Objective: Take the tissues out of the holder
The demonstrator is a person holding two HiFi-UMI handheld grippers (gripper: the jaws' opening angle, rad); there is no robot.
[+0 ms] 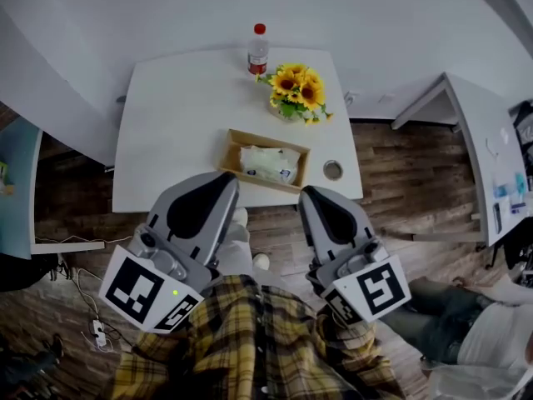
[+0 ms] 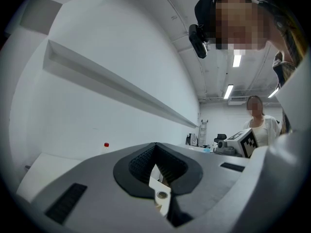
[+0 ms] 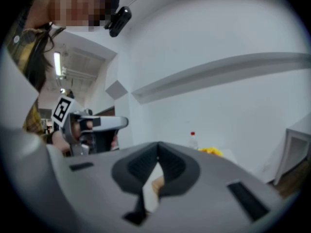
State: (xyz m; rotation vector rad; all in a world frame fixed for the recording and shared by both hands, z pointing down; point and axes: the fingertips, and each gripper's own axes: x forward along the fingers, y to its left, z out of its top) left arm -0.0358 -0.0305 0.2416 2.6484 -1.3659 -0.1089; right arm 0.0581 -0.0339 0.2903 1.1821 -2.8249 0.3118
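A white tissue pack [image 1: 269, 163] lies in a shallow wooden holder [image 1: 237, 138] near the front edge of the white table [image 1: 175, 132]. Both grippers hover short of that edge, over the floor and pointing at the table. My left gripper [image 1: 226, 178] is just left of the holder's near corner, with its jaws together and nothing between them [image 2: 155, 145]. My right gripper [image 1: 306, 192] is off the holder's near right corner. Its jaws also meet at the tips, empty [image 3: 158, 155]. Neither gripper touches the holder or the tissues.
A red-capped bottle [image 1: 258, 50] and a bunch of sunflowers [image 1: 297, 92] stand behind the holder. A small round cup [image 1: 333, 170] sits at the table's front right corner. A second white table [image 1: 479, 140] is at the right, a seated person [image 1: 491, 332] below it, cables [image 1: 92, 327] on the floor left.
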